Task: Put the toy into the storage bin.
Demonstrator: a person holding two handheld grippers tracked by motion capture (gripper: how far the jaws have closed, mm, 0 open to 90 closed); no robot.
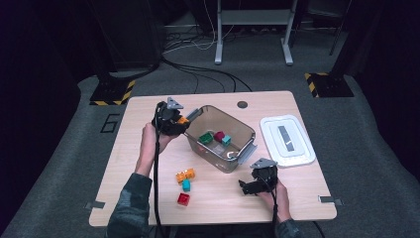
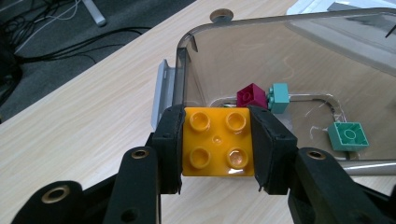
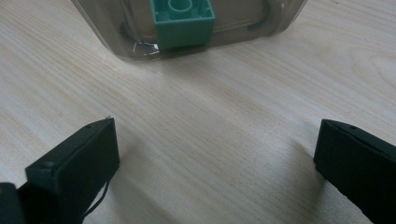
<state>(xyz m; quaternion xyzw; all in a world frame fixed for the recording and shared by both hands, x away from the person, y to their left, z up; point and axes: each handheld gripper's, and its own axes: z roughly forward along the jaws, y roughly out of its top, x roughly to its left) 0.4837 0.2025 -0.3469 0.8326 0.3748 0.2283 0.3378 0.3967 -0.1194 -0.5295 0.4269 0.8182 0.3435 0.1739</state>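
Note:
My left gripper is shut on a yellow four-stud brick, held just outside the near left rim of the clear plastic bin. In the high view the left gripper hovers at the bin's left corner. Inside the bin lie a dark red brick, a teal brick and a green brick. My right gripper rests low over the table in front of the bin, its jaws wide apart with bare wood between them. The green brick shows through the bin wall.
On the table left of centre lie a yellow-orange brick, a teal brick and a red brick. The white bin lid lies at the right. A round grommet hole sits near the far edge.

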